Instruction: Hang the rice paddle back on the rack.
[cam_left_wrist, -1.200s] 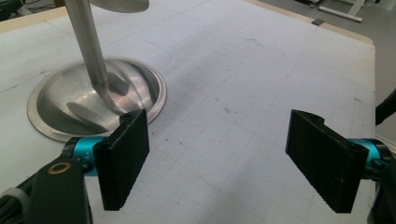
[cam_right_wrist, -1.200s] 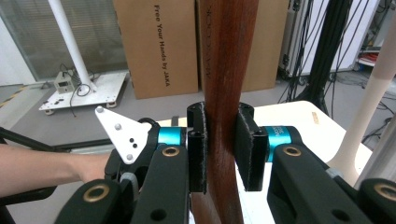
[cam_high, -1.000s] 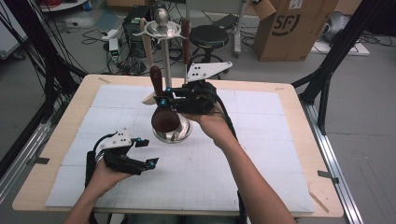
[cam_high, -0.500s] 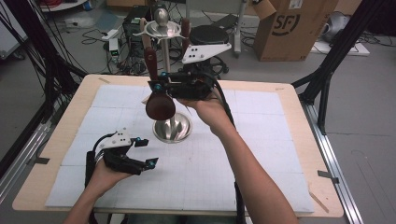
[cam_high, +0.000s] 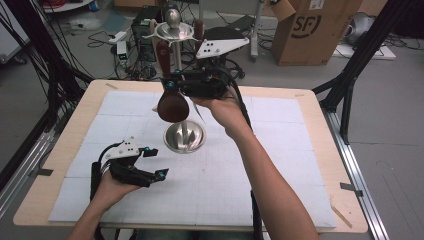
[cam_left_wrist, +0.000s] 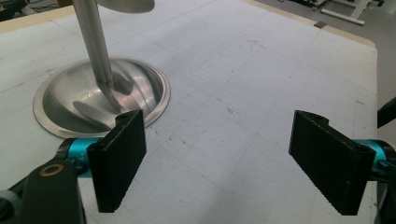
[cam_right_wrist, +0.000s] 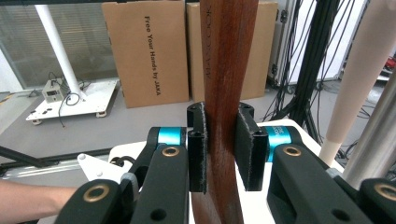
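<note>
Now my right gripper (cam_high: 172, 89) clamps the wooden spoon (cam_high: 173, 106) upright, bowl down, above the stand base (cam_high: 184, 137); left gripper (cam_high: 152, 162) nearby, jaws wide, empty.

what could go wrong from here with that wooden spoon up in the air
The right gripper pinches the wooden spoon by its thin handle, with the heavy bowl hanging low, so it might swing or slip between the pads. It hangs close to the steel stand, and could knock the post or the utensils already hung there. The open left gripper sits too far off to catch it.
</note>
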